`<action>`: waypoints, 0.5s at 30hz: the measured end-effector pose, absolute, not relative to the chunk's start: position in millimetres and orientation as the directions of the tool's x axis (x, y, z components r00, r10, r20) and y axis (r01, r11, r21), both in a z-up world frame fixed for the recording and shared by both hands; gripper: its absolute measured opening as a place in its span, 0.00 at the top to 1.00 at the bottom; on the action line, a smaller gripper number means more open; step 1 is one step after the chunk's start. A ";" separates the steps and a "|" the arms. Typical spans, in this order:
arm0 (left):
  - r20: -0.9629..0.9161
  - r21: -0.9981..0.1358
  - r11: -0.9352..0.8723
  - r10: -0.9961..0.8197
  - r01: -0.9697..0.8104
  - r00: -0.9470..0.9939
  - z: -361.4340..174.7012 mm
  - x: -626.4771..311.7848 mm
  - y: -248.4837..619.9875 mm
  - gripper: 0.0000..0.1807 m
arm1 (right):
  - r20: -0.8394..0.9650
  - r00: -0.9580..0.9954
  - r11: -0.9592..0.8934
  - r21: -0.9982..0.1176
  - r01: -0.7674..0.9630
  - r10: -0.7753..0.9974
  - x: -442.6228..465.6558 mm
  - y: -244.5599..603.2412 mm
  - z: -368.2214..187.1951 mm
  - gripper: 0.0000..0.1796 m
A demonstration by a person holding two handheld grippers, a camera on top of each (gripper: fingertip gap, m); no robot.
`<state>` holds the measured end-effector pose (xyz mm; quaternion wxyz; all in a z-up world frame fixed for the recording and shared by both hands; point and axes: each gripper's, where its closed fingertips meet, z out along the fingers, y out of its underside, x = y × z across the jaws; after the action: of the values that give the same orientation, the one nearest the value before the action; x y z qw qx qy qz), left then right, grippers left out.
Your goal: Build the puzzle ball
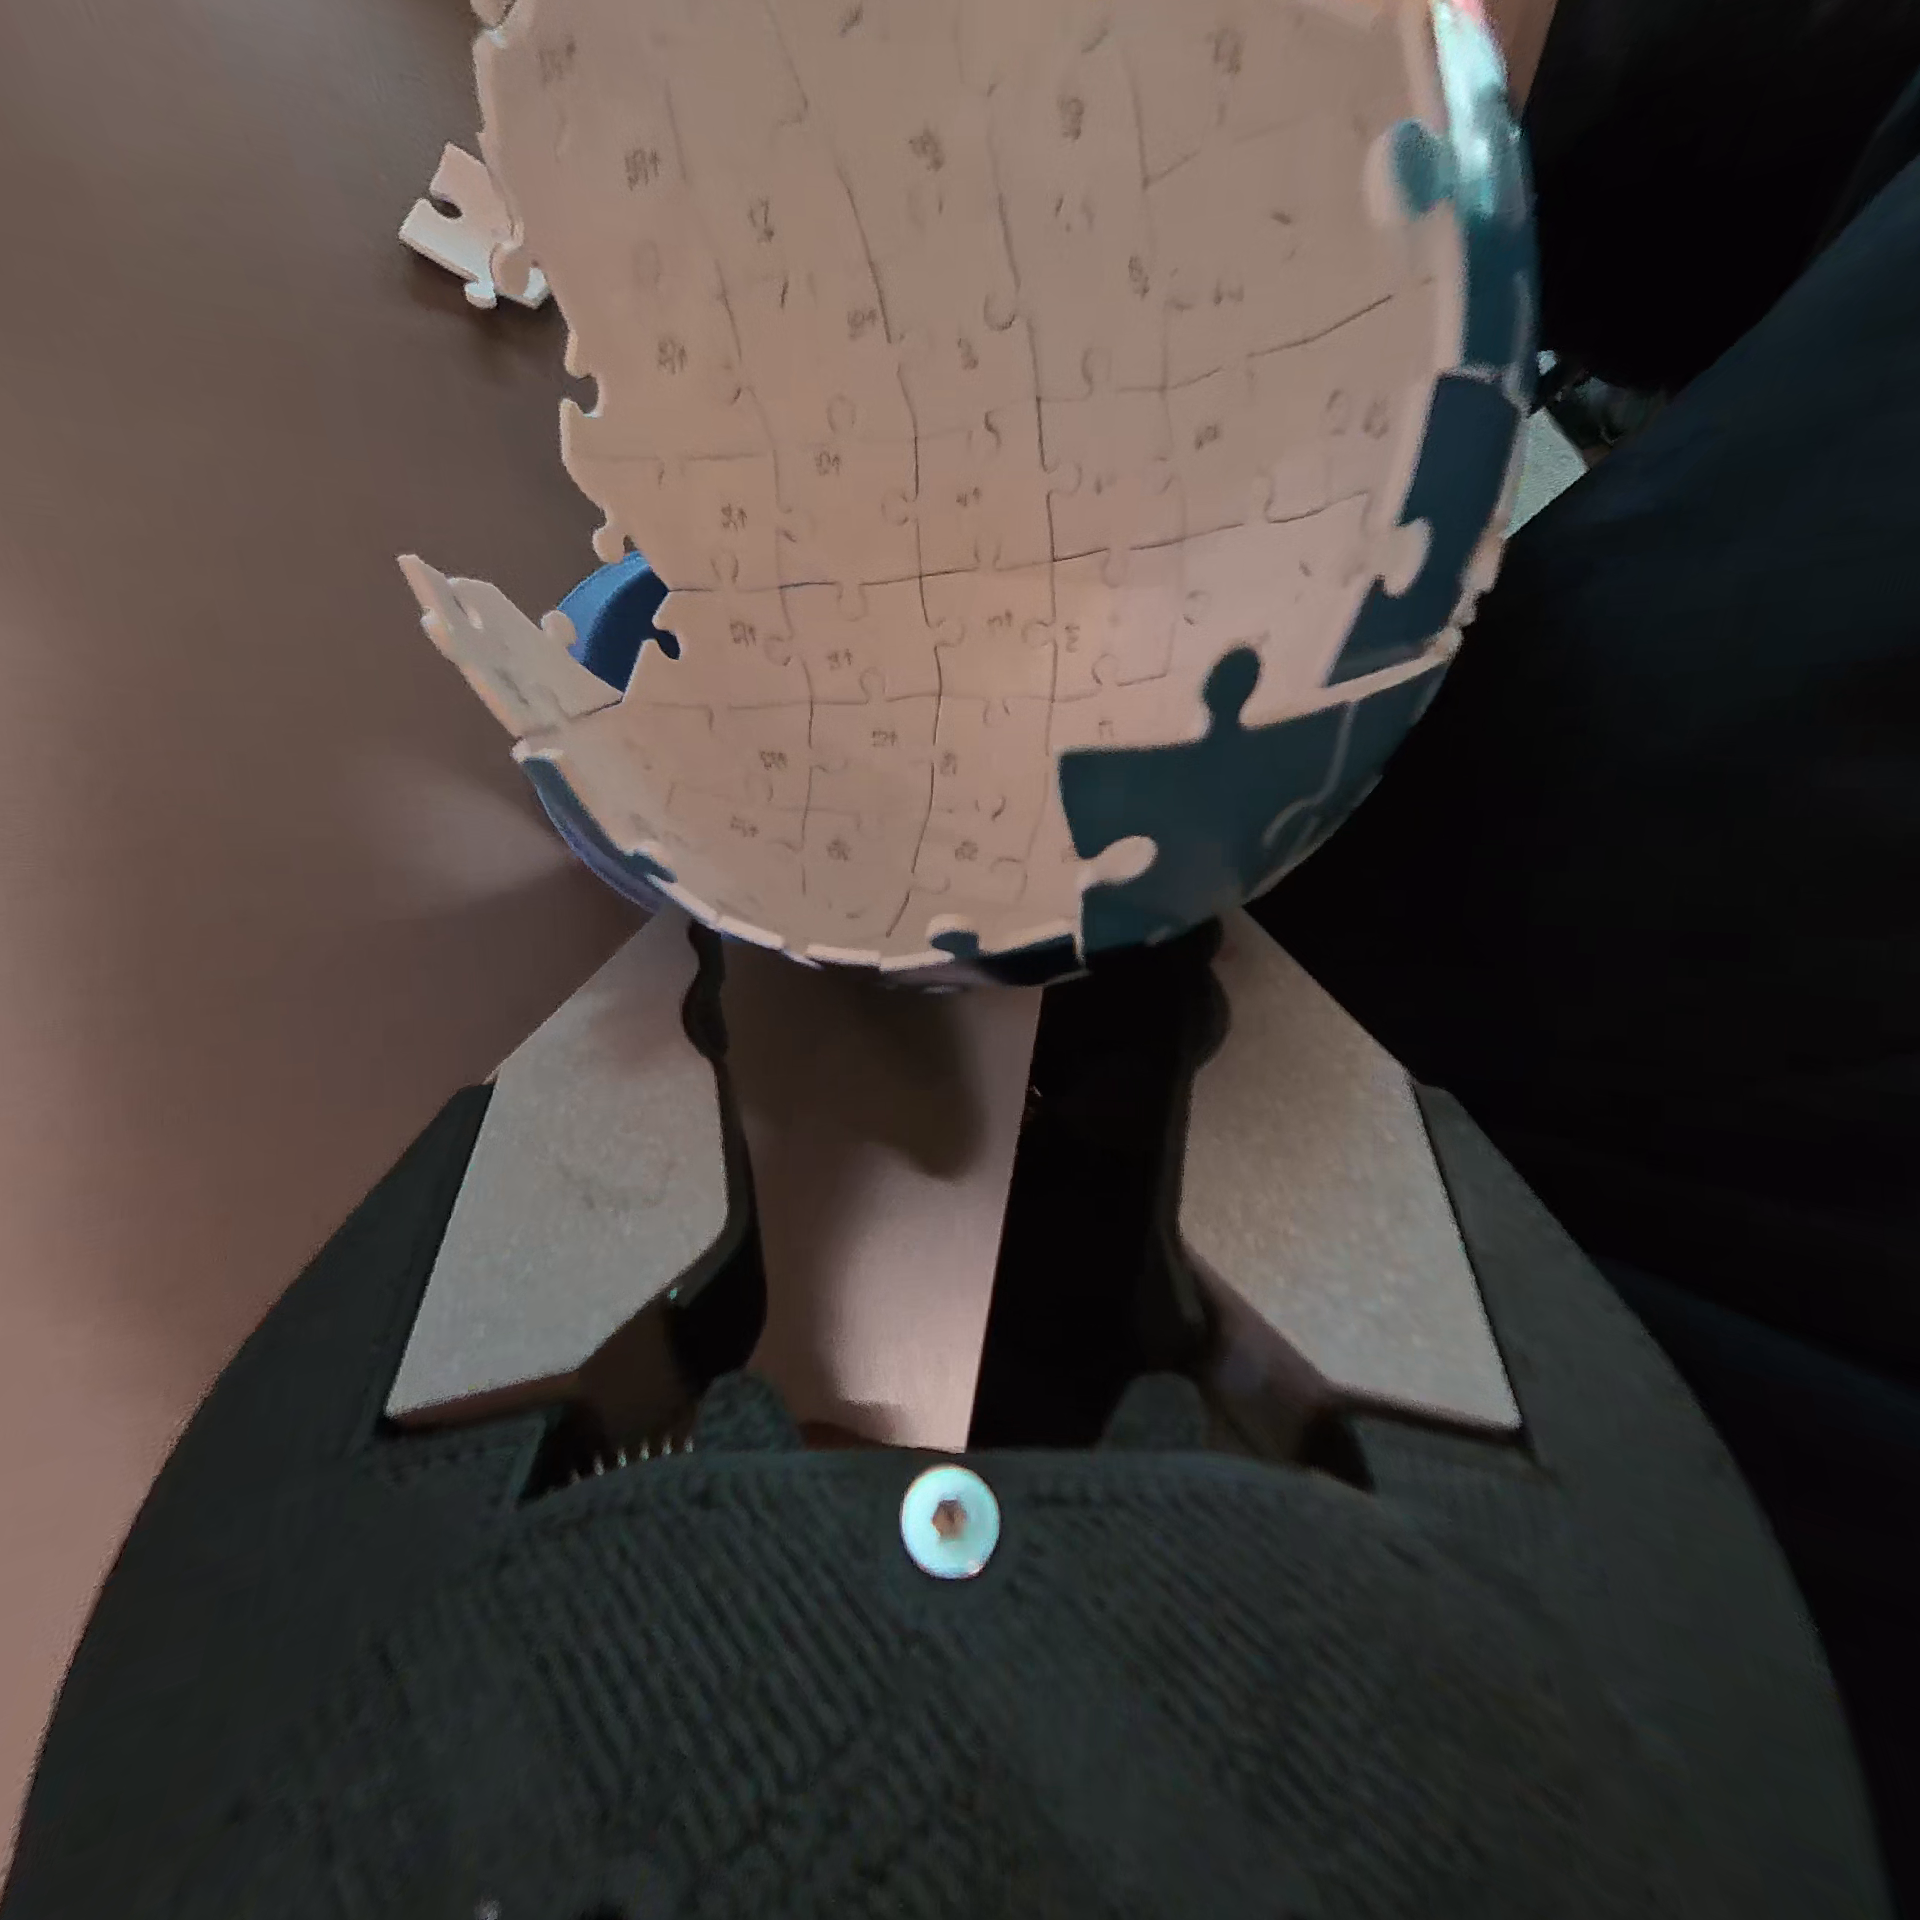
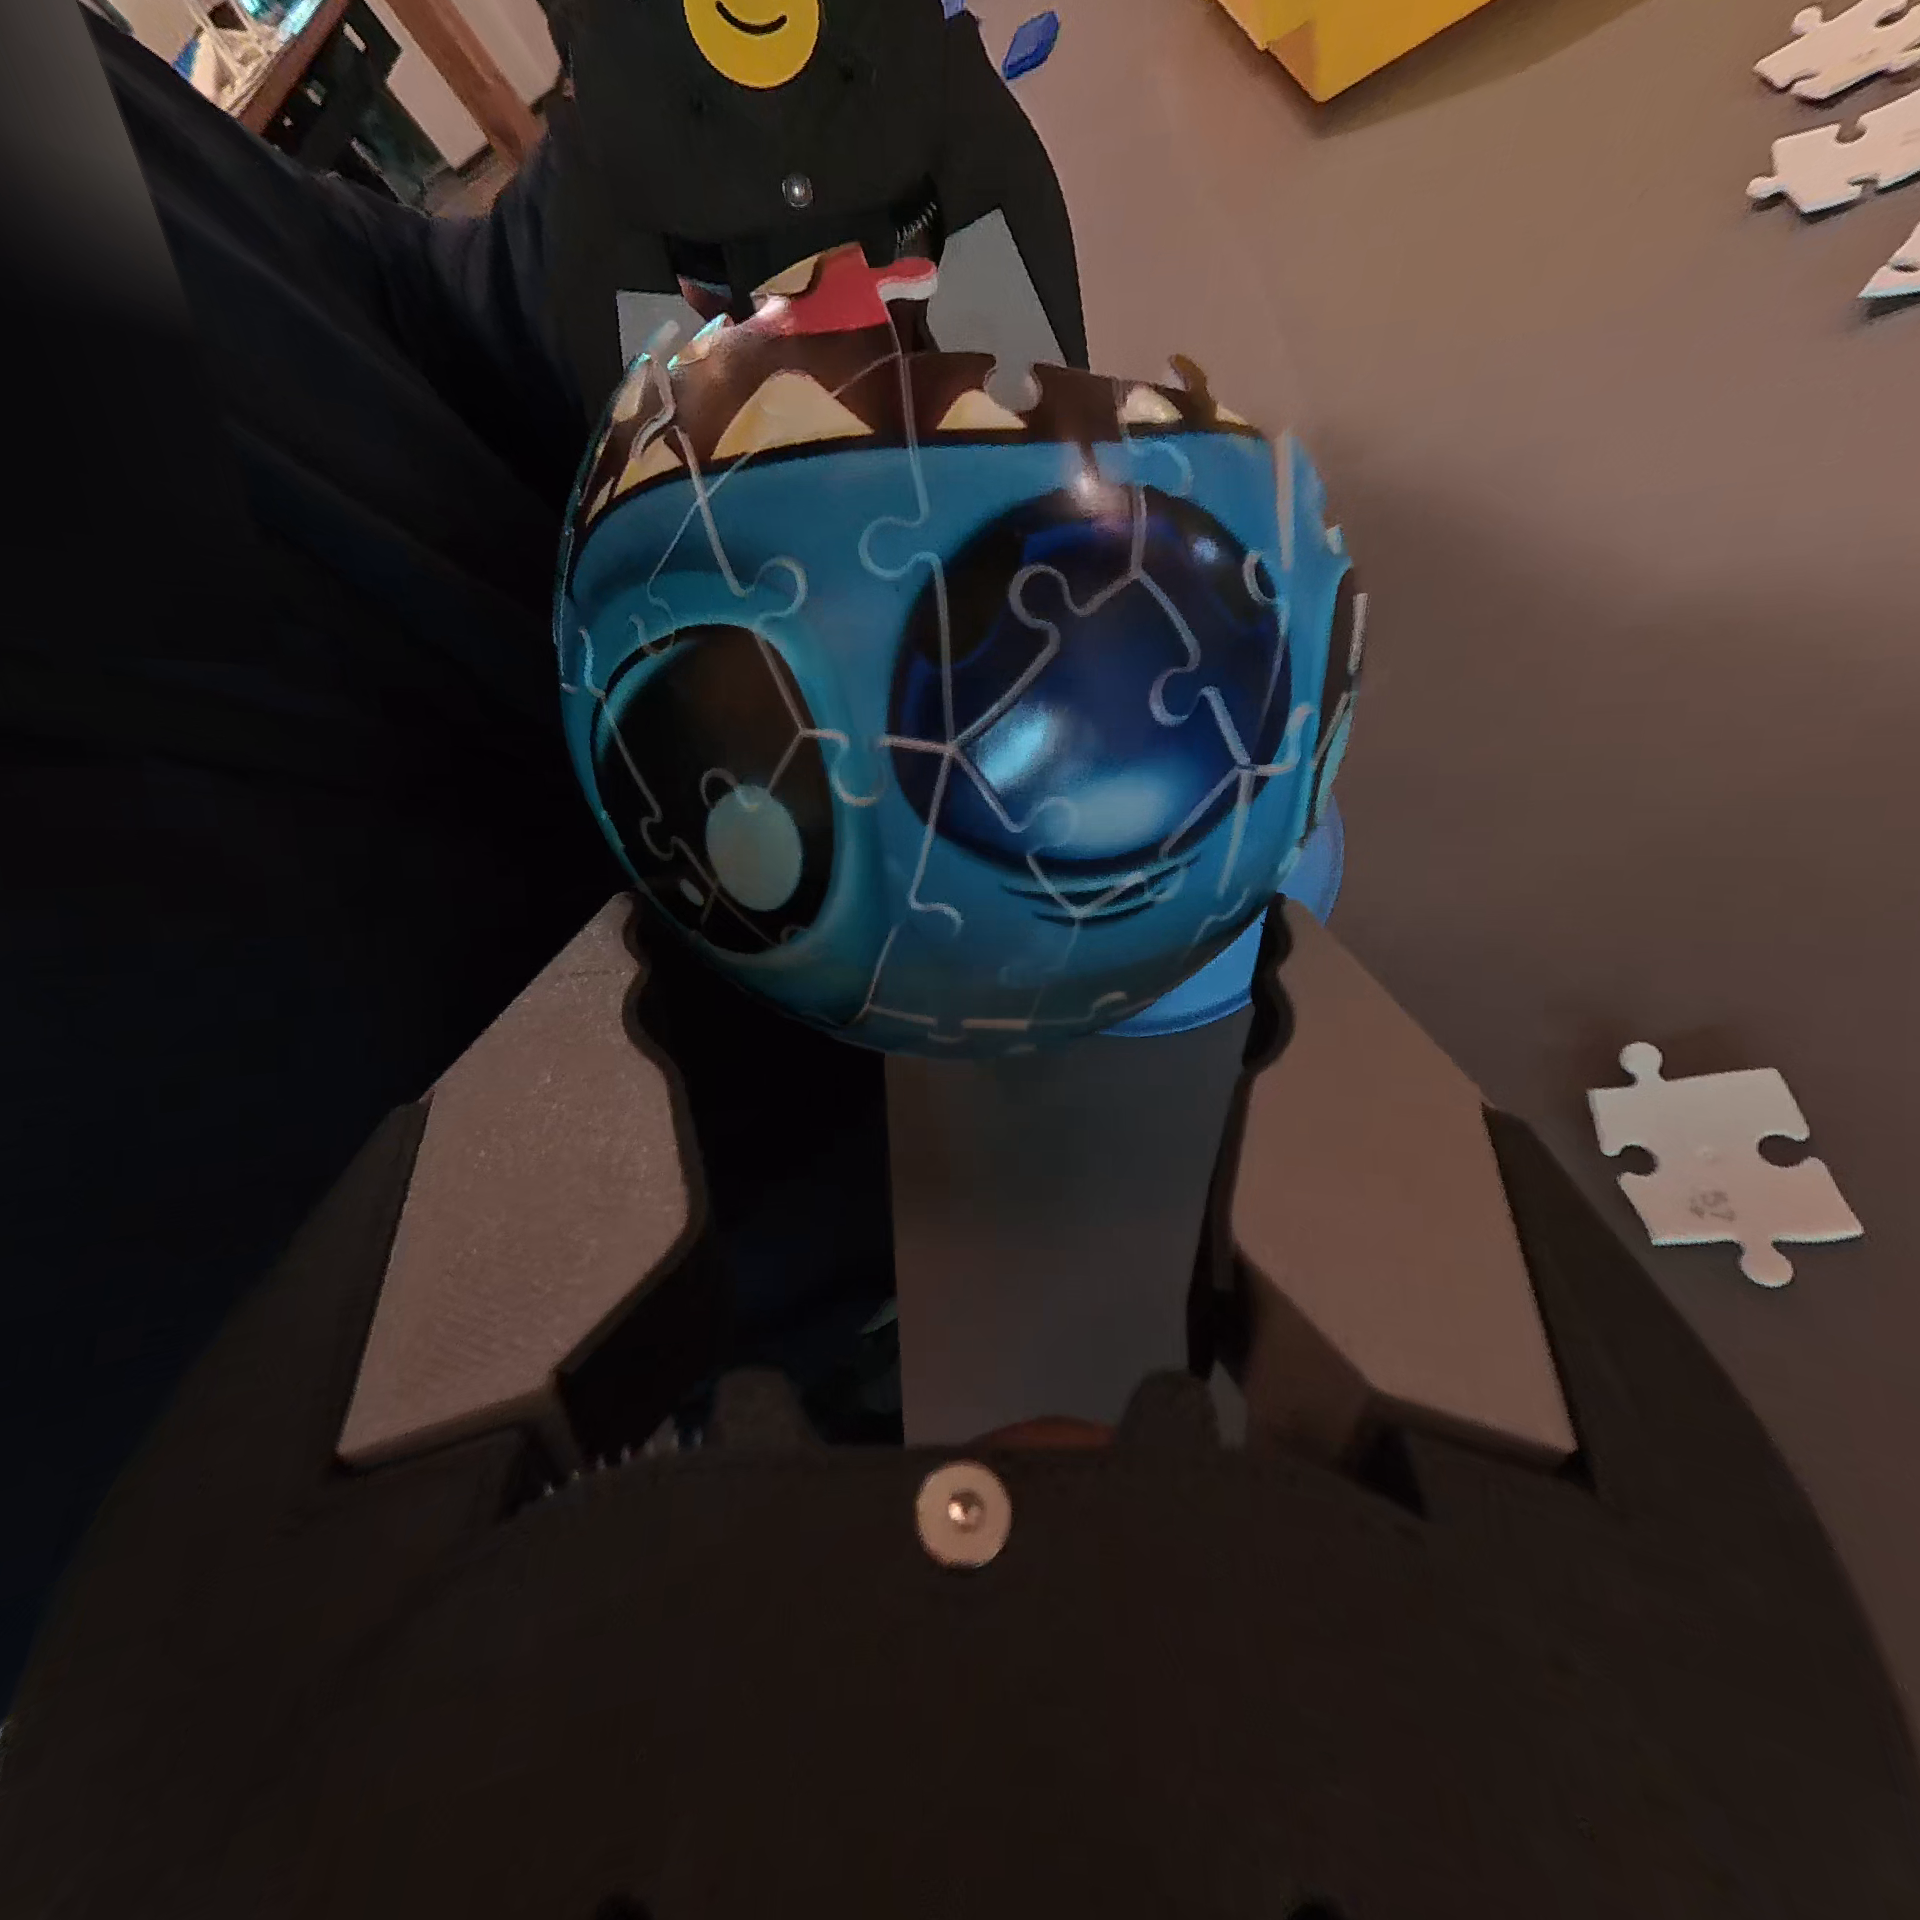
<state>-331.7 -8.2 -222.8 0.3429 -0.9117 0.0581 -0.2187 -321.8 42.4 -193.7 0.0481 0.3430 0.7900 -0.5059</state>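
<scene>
The puzzle ball [image 2: 935,707] is a part-built shell, blue with a big dark eye and nose and a row of teeth along its open rim. My right gripper [image 2: 951,935] has its fingertips against the ball's two lower sides and holds it. A red piece [image 2: 852,286] sticks up at the far rim. The left wrist view looks into the shell's white numbered inside [image 1: 987,468]. My left gripper [image 1: 961,966] has its jaws wide apart, with the fingertips tucked under the near rim. A blue stand [image 2: 1304,883] shows beside the ball.
The brown table [image 2: 1558,623] carries a loose white piece [image 2: 1725,1174], more white pieces [image 2: 1829,156] and a yellow box [image 2: 1351,42] at the far right. Another white piece [image 1: 468,239] lies left of the ball. Dark clothing [image 1: 1662,935] fills the side beyond the table edge. About 8 centimetres separates my left fingertips from my right.
</scene>
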 end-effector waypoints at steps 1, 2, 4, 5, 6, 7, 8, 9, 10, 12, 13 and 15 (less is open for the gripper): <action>0.369 -0.646 -0.761 -0.251 0.053 0.895 -222.2 -331.5 -9.3 0.51 | -0.431 -0.759 0.254 -0.762 0.596 0.488 -321.9 41.6 -193.7 0.38; 0.381 -0.642 -0.764 -0.246 0.063 0.891 -221.7 -331.2 -10.1 0.51 | -0.439 -0.757 0.253 -0.758 0.601 0.483 -321.9 40.9 -193.5 0.38; 0.401 -0.637 -0.766 -0.240 0.081 0.884 -221.3 -330.4 -10.9 0.51 | -0.457 -0.752 0.248 -0.750 0.613 0.475 -322.0 40.1 -193.1 0.38; 0.406 -0.636 -0.767 -0.238 0.085 0.882 -221.5 -330.6 -11.0 0.51 | -0.463 -0.749 0.247 -0.746 0.618 0.474 -322.1 40.0 -193.5 0.38; 0.413 -0.632 -0.770 -0.236 0.090 0.879 -222.0 -330.6 -11.4 0.51 | -0.472 -0.744 0.248 -0.740 0.626 0.473 -322.2 39.9 -194.5 0.38; 0.423 -0.628 -0.772 -0.235 0.097 0.875 -222.3 -330.5 -11.5 0.51 | -0.481 -0.740 0.248 -0.732 0.634 0.471 -322.2 39.7 -195.3 0.38; 0.435 -0.624 -0.774 -0.231 0.106 0.870 -222.3 -330.3 -11.5 0.51 | -0.491 -0.734 0.242 -0.727 0.642 0.469 -322.8 39.7 -195.1 0.38; 0.449 -0.620 -0.776 -0.229 0.117 0.863 -222.1 -329.9 -11.4 0.51 | -0.506 -0.726 0.238 -0.719 0.653 0.466 -322.9 40.0 -195.2 0.38; 0.462 -0.614 -0.779 -0.228 0.124 0.857 -222.1 -329.3 -11.7 0.51 | -0.519 -0.719 0.236 -0.710 0.664 0.463 -322.7 39.9 -195.2 0.38; 0.475 -0.608 -0.783 -0.229 0.129 0.849 -221.4 -328.4 -12.0 0.51 | -0.538 -0.707 0.244 -0.689 0.683 0.458 -321.1 40.1 -195.9 0.38; 0.475 -0.607 -0.784 -0.230 0.128 0.849 -221.1 -328.7 -12.0 0.51 | -0.540 -0.706 0.258 -0.679 0.687 0.458 -320.3 40.3 -196.5 0.38; 0.479 -0.603 -0.787 -0.229 0.128 0.847 -220.2 -329.2 -11.9 0.51 | -0.547 -0.701 0.285 -0.656 0.699 0.459 -318.8 41.0 -197.8 0.38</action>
<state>-329.2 -11.9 -220.2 0.3249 -0.9045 0.0280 -0.2747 -318.8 41.0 -197.8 0.1268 0.3656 0.7916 -0.4729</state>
